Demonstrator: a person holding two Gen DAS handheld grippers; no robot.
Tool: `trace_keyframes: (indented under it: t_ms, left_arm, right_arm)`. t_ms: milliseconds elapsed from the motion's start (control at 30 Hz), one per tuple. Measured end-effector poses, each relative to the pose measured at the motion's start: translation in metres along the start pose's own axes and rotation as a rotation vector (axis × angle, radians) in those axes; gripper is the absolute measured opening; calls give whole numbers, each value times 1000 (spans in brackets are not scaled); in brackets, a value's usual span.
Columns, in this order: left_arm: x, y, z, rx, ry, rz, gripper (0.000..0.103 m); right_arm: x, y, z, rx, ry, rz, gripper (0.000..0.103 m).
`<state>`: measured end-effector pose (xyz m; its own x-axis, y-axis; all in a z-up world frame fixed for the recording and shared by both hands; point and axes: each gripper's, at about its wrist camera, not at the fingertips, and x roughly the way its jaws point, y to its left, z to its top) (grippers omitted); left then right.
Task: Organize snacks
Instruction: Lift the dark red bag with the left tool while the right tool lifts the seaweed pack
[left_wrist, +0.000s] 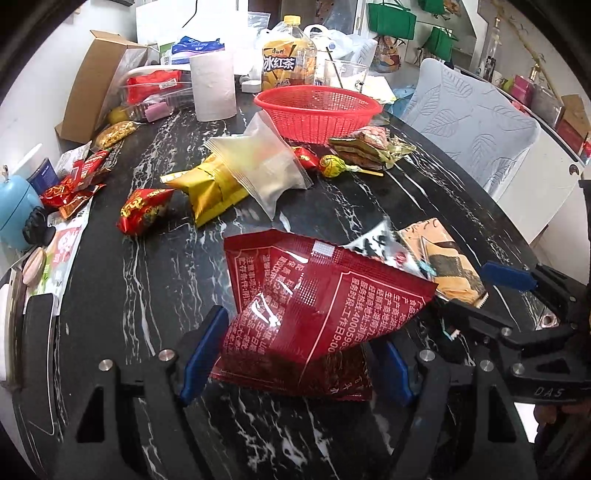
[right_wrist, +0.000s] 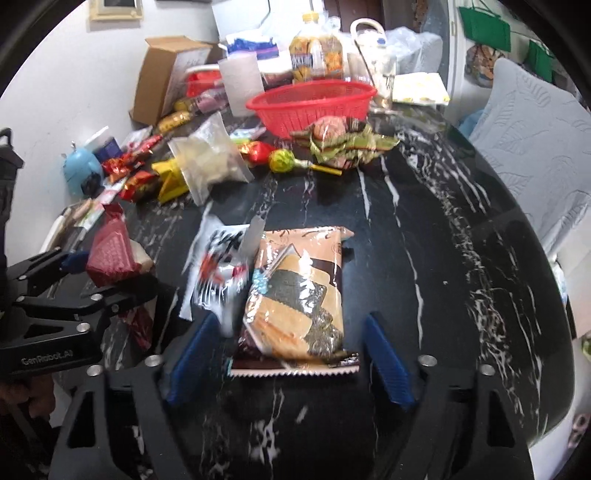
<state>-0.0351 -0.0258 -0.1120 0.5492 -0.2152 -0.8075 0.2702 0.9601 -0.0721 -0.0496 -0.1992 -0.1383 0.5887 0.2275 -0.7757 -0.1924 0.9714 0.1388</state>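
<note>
My left gripper (left_wrist: 299, 363) is shut on a dark red snack packet (left_wrist: 314, 314), which stands tilted above the black marble table (left_wrist: 166, 280). The right wrist view shows that same packet (right_wrist: 110, 254) upright in the left gripper (right_wrist: 110, 273). My right gripper (right_wrist: 291, 358) is open, its blue pads either side of a seaweed cracker packet (right_wrist: 295, 295) lying flat, with gaps on both sides. A white, black and red packet (right_wrist: 221, 266), blurred, lies against the cracker packet's left side. The empty red basket (left_wrist: 317, 110) stands at the back of the table.
Loose snacks lie before the basket: a gold packet (left_wrist: 210, 188), a clear bag (left_wrist: 266, 166), a red candy bag (left_wrist: 144, 210), a lollipop (left_wrist: 332, 166), and green wrappers (right_wrist: 343, 144). A paper roll (left_wrist: 214, 85), a tea bottle (left_wrist: 288, 55) and a cardboard box (left_wrist: 92, 85) stand behind. A white chair (left_wrist: 476, 125) stands at the right.
</note>
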Motion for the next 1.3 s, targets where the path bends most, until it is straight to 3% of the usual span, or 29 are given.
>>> trace_keyframes:
  t_ms: [200,533,600,667,1033,1300]
  left_arm:
    - [-4,1,-1,-2,-8,10,76]
    - [-1,12,2,-40,2,33,76]
    - [0,12,4,-36,3,39,76]
    - [-1,10,6,-26,1,43,76]
    - [-7,-4,26,16,-46,17,76]
    - [-17,-13,56,21,-119,-6,76]
  right_arm:
    - [-5,0,-2,-16,-21,-54,83]
    - [18,2,5,-35,34,-45,82]
    - [22,1,6,-33,42,-50,71]
    - [22,0,6,-40,32,-67,54]
    - [3,-13,10,11,-15,-4,53]
    - [-16,-20,33,3,-75,36,53]
